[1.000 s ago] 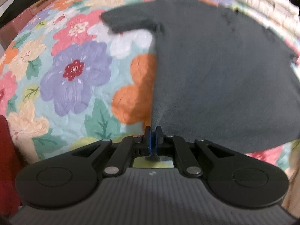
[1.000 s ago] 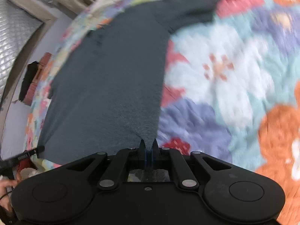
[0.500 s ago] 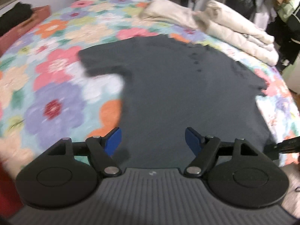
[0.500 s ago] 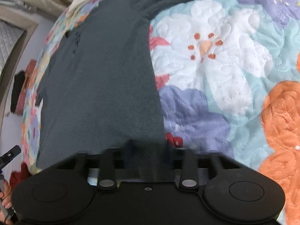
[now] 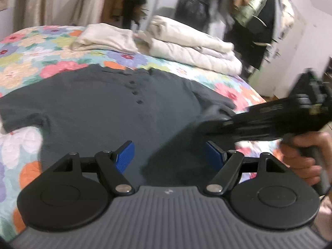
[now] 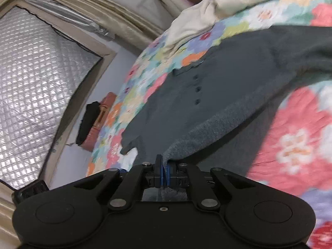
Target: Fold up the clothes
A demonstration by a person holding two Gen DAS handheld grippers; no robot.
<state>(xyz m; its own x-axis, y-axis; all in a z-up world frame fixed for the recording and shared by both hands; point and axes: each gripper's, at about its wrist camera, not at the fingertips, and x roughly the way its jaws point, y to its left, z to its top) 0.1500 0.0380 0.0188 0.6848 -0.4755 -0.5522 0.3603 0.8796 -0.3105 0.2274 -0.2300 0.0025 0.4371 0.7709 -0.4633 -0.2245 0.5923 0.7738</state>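
Observation:
A dark grey short-sleeved polo shirt [image 5: 99, 112] lies face up on the floral quilt, collar toward the far side, three buttons showing. My left gripper [image 5: 169, 155] is open and empty above the shirt's lower part. My right gripper [image 6: 163, 173] is shut on the shirt's right side edge [image 6: 207, 128] and lifts it up and over the body. The right gripper also shows in the left wrist view [image 5: 269, 122], blurred, held by a hand.
The floral quilt [image 5: 27, 66] covers the bed. Folded cream blankets [image 5: 193, 45] lie at the far side. A brown case with black cloth [image 6: 93, 120] sits by the wall under a quilted silver window cover. Hanging clothes stand behind the bed.
My left gripper let go of the shirt's hem, opened and drew back higher. My right gripper released, then shut on the shirt's right edge and lifted it.

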